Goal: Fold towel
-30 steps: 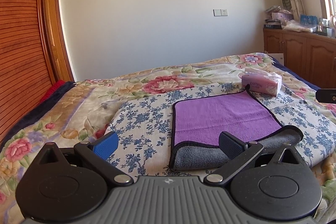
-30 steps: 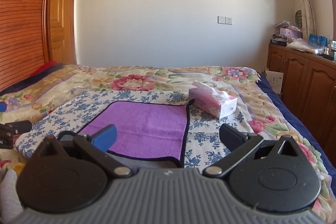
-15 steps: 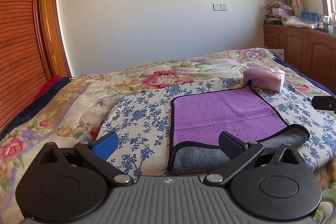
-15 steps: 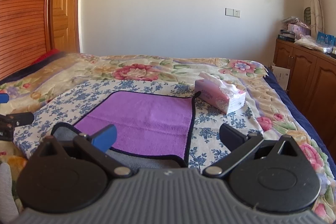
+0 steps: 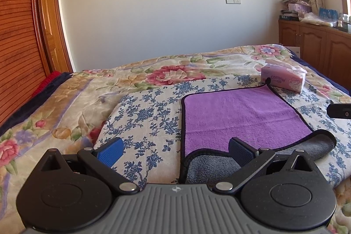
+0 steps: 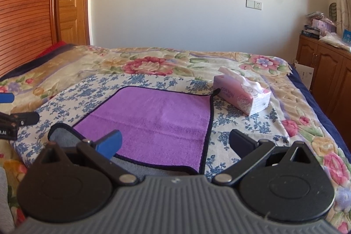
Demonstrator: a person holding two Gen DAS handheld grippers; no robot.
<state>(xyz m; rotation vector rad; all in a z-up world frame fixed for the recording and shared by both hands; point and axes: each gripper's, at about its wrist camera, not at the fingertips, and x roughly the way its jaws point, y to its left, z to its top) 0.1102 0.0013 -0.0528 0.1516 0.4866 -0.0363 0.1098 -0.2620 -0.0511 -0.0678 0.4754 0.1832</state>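
While the purple towel (image 5: 237, 115) lay flat on the bed (image 5: 65, 102), its near edge turned back grey, both grippers hovered level at that edge, fingers spread wide and empty: the left gripper (image 5: 175, 151) at the near left corner, the right gripper (image 6: 175, 143) at the near right. A tissue box (image 6: 243, 94) sat beside the far corner.

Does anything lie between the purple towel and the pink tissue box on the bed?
Nothing but blue-flowered sheet. In the right wrist view the purple towel ends short of the tissue box; only its black corner loop reaches toward the box, and contact is unclear.
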